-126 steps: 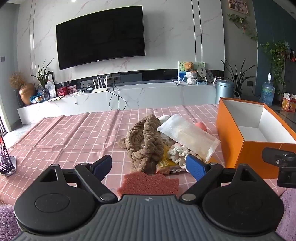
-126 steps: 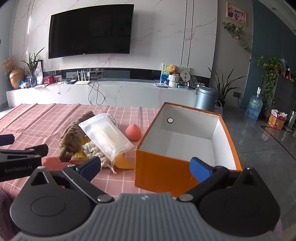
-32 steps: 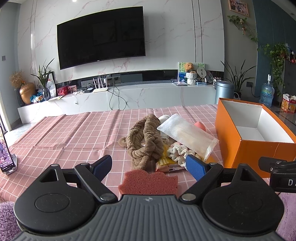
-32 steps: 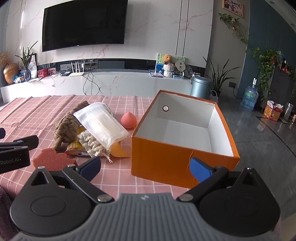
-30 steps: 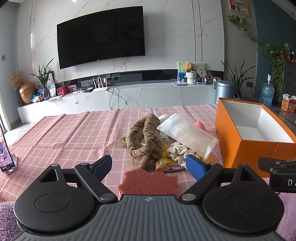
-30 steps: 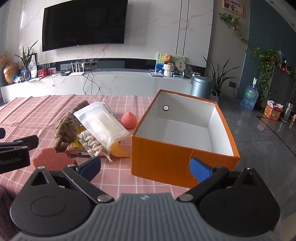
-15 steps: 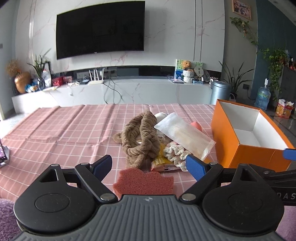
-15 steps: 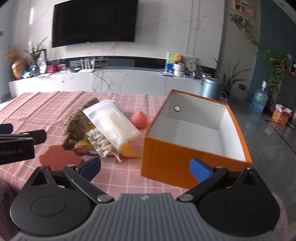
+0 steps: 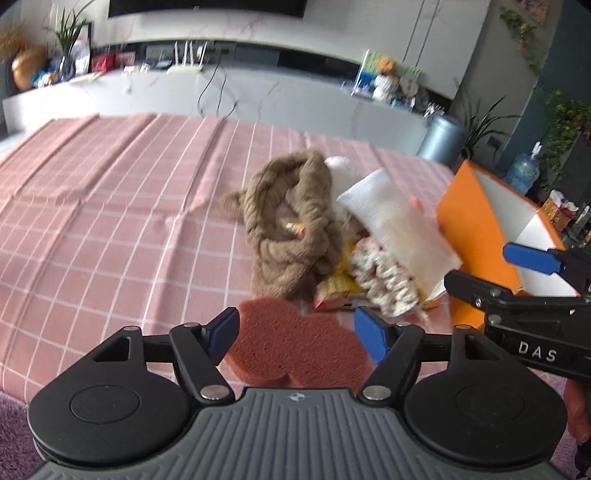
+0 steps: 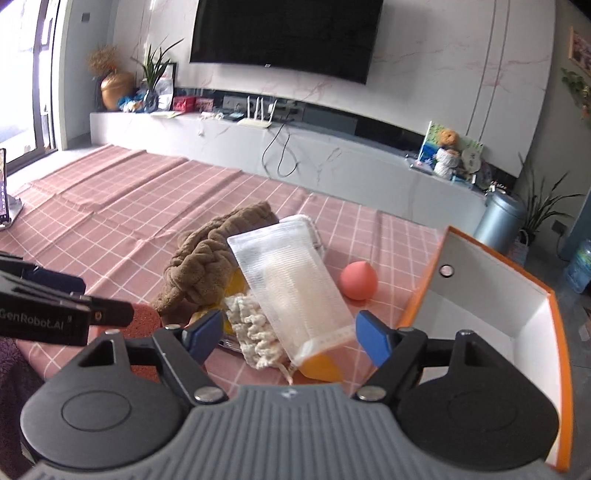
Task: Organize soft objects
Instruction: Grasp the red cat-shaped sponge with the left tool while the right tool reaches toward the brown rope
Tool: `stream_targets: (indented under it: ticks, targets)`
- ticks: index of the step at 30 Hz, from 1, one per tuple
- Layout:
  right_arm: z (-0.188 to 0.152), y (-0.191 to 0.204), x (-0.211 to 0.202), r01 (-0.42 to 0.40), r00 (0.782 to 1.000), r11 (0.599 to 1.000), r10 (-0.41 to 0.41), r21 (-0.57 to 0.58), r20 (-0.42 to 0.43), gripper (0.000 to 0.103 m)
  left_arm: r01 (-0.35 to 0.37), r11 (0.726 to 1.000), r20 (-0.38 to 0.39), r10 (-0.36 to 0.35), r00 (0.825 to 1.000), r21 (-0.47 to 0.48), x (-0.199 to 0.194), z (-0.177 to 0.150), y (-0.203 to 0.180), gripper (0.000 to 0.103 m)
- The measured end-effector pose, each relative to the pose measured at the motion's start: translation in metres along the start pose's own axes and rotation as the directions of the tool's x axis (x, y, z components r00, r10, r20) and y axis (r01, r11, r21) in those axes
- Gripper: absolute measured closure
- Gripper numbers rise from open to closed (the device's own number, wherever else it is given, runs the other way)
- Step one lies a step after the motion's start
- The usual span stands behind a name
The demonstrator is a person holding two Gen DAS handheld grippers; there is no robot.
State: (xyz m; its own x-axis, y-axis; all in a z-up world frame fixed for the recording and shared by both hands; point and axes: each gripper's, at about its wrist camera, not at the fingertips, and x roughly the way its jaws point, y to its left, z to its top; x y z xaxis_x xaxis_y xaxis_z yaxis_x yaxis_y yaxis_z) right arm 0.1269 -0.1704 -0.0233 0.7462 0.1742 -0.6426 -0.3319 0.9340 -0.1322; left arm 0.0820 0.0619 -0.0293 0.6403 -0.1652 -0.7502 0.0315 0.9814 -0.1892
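Ahead of our grippers we note a pink checked tablecloth [image 10: 122,206], with a long white media console [image 10: 295,155] beyond it. On the wall above hangs a dark television [image 10: 284,33]. On the console we record a white router [image 10: 258,120], to the far left a golden vase [image 10: 116,90], and to the right a grey bin [image 10: 502,218] on the floor.

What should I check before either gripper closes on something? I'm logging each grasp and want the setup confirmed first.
1. Left gripper open: ok.
2. Right gripper open: ok.
3. Red sponge between the left fingers: ok; whether the pads touch it, cannot tell.
4. Clear pouch ahead of the right gripper: ok, but it lies on the cream knit piece and the brown braided headband.
5. Orange box open and holding nothing: ok.
6. Pink egg-shaped sponge apart from the pile: ok.
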Motion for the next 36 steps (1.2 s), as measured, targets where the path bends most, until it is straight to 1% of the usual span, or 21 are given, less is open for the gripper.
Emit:
stream_targets:
  ticks: [2, 3, 5, 7, 9, 10, 12, 15, 17, 18, 20, 21, 25, 29, 31, 33, 34, 35, 36]
  targets:
    - [0.001, 0.006, 0.013, -0.041, 0.999, 0.999, 0.040, -0.017, -0.027, 0.033, -0.026, 0.999, -0.077, 0.023, 0.997, -0.028, 0.011, -0.001, 0.005, 0.015]
    - [0.000, 0.009, 0.018, -0.066, 0.997, 0.998, 0.065, -0.022, -0.041, 0.037, -0.030, 0.997, -0.112, 0.022, 0.993, -0.066, 0.016, -0.002, 0.009, 0.015]
    - [-0.005, 0.017, 0.032, -0.101, 0.992, 0.994, 0.098, -0.029, -0.073, 0.040, -0.043, 0.988, -0.166, 0.018, 0.986, -0.150, 0.022, -0.005, 0.018, 0.014]
    - [-0.012, 0.025, 0.043, -0.118, 0.988, 0.992, 0.113, -0.047, -0.102, 0.055, -0.044, 0.977, -0.203, 0.000, 0.979, -0.210, 0.025, -0.010, 0.024, 0.014]
    - [-0.019, 0.032, 0.053, -0.128, 0.985, 0.990, 0.118, -0.068, -0.124, 0.061, -0.034, 0.960, -0.239, -0.034, 0.971, -0.277, 0.030, -0.014, 0.027, 0.015]
    - [-0.023, 0.035, 0.059, -0.124, 0.984, 0.989, 0.112, -0.083, -0.136, 0.068, -0.026, 0.952, -0.248, -0.053, 0.967, -0.304, 0.033, -0.015, 0.029, 0.014]
    - [-0.029, 0.038, 0.067, -0.124, 0.982, 0.987, 0.108, -0.098, -0.155, 0.070, -0.008, 0.936, -0.253, -0.087, 0.964, -0.351, 0.038, -0.014, 0.030, 0.014]
    - [-0.035, 0.038, 0.075, -0.138, 0.976, 0.986, 0.118, -0.097, -0.181, 0.073, -0.010, 0.931, -0.249, -0.087, 0.965, -0.365, 0.043, -0.012, 0.031, 0.014]
    - [-0.038, 0.040, 0.079, -0.159, 0.969, 0.983, 0.138, -0.088, -0.204, 0.077, -0.001, 0.916, -0.248, -0.108, 0.963, -0.402, 0.048, -0.012, 0.033, 0.013]
    - [-0.039, 0.042, 0.080, -0.168, 0.967, 0.982, 0.148, -0.085, -0.207, 0.082, -0.005, 0.913, -0.246, -0.105, 0.963, -0.409, 0.049, -0.011, 0.033, 0.013]
    - [-0.040, 0.048, 0.080, -0.184, 0.965, 0.979, 0.164, -0.083, -0.207, 0.083, -0.024, 0.918, -0.231, -0.074, 0.970, -0.396, 0.049, -0.007, 0.034, 0.012]
    - [-0.040, 0.050, 0.079, -0.204, 0.960, 0.976, 0.185, -0.073, -0.209, 0.083, -0.041, 0.921, -0.226, -0.052, 0.973, -0.387, 0.049, -0.005, 0.034, 0.011]
    - [-0.039, 0.065, 0.078, -0.282, 0.941, 0.958, 0.264, -0.059, -0.212, 0.083, -0.107, 0.925, -0.224, 0.024, 0.974, -0.365, 0.048, -0.002, 0.041, 0.009]
    - [-0.034, 0.085, 0.078, -0.391, 0.903, 0.919, 0.375, -0.041, -0.208, 0.083, -0.140, 0.930, -0.244, 0.056, 0.968, -0.341, 0.052, -0.003, 0.044, 0.008]
    - [-0.033, 0.094, 0.079, -0.373, 0.913, 0.925, 0.352, -0.072, -0.204, 0.083, -0.177, 0.944, -0.238, 0.111, 0.965, -0.277, 0.055, -0.004, 0.038, 0.008]
    - [-0.032, 0.094, 0.080, -0.361, 0.918, 0.930, 0.341, -0.068, -0.201, 0.083, -0.186, 0.956, -0.227, 0.134, 0.965, -0.227, 0.058, -0.005, 0.035, 0.008]
    - [-0.031, 0.093, 0.080, -0.351, 0.921, 0.934, 0.333, -0.063, -0.201, 0.083, -0.188, 0.960, -0.219, 0.141, 0.965, -0.207, 0.058, -0.006, 0.035, 0.010]
    - [-0.029, 0.090, 0.079, -0.339, 0.926, 0.939, 0.320, -0.064, -0.201, 0.083, -0.186, 0.964, -0.209, 0.145, 0.967, -0.192, 0.058, -0.006, 0.035, 0.015]
    - [-0.028, 0.089, 0.078, -0.327, 0.931, 0.943, 0.309, -0.066, -0.197, 0.082, -0.180, 0.968, -0.200, 0.144, 0.969, -0.176, 0.058, -0.005, 0.036, 0.018]
